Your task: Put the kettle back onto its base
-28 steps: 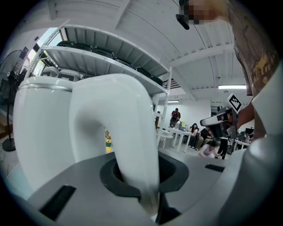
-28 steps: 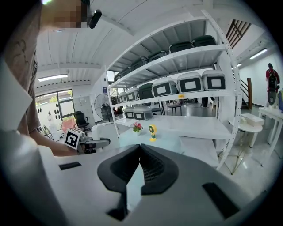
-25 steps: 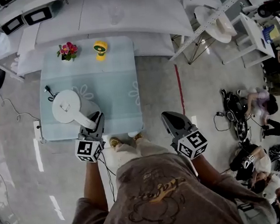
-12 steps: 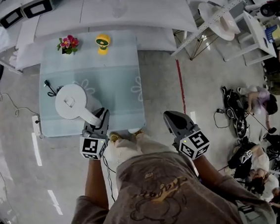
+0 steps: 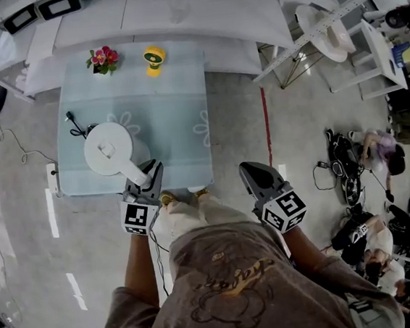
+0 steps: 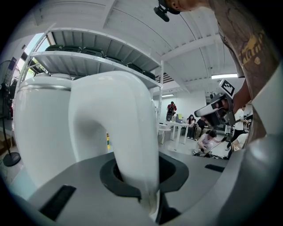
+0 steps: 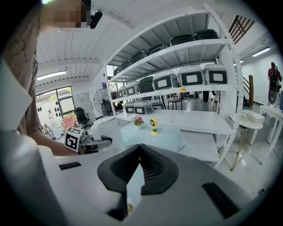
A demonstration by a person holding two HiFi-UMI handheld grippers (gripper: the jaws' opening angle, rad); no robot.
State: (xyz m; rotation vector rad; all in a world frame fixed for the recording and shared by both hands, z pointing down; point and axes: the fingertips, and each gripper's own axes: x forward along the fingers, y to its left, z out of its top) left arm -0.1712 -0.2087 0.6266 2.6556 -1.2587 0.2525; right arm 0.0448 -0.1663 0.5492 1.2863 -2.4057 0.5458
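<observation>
A white kettle (image 5: 107, 148) is over the left part of the pale blue table (image 5: 175, 119), its handle (image 5: 135, 176) pointing at the front edge. My left gripper (image 5: 147, 177) is shut on that handle. In the left gripper view the handle (image 6: 121, 128) arches down between the jaws of the left gripper (image 6: 141, 181), with the kettle body (image 6: 40, 128) on the left. A black cord (image 5: 76, 126) ends beside the kettle; the base itself is hidden. My right gripper (image 5: 247, 170) hangs off the table's front right, shut and empty. The right gripper (image 7: 139, 152) looks at the table.
A small pot of pink flowers (image 5: 103, 59) and a yellow desk fan (image 5: 154, 59) stand at the table's far edge. White shelving (image 5: 174, 10) runs behind it. A round white side table (image 5: 322, 31) and several seated people (image 5: 375, 156) are to the right.
The kettle, held by my left gripper, has edged slightly to the right over the table. The right gripper has stayed where it was.
</observation>
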